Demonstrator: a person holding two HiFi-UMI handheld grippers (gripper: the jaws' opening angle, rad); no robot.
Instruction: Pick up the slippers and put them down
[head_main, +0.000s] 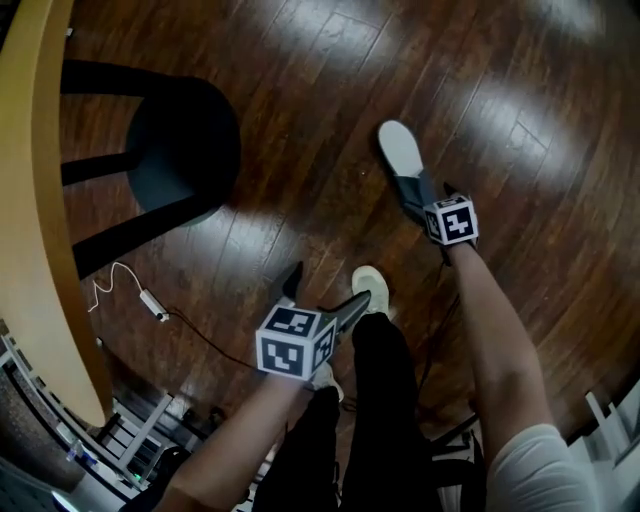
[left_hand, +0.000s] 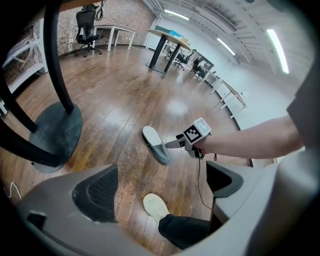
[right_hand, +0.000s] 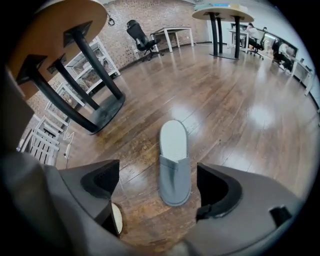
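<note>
One grey slipper with a pale insole (head_main: 400, 158) lies flat on the dark wooden floor, toe end toward me. It also shows as the slipper (right_hand: 175, 162) and the slipper (left_hand: 155, 144). My right gripper (head_main: 420, 195) hangs open just above its toe end, and in the right gripper view the right gripper (right_hand: 159, 184) has the slipper's toe lying between and below the jaws, with no contact visible. My left gripper (head_main: 325, 292) is open and holds nothing, above the floor by my white shoe (head_main: 372, 288). I see no second slipper.
A round dark table base (head_main: 185, 145) with slanted legs stands at the left under a curved wooden tabletop edge (head_main: 35, 200). A white cable with a plug (head_main: 150, 302) lies on the floor. White racks (right_hand: 42, 142) stand beyond the base; an office chair (left_hand: 86, 22) and tables are far off.
</note>
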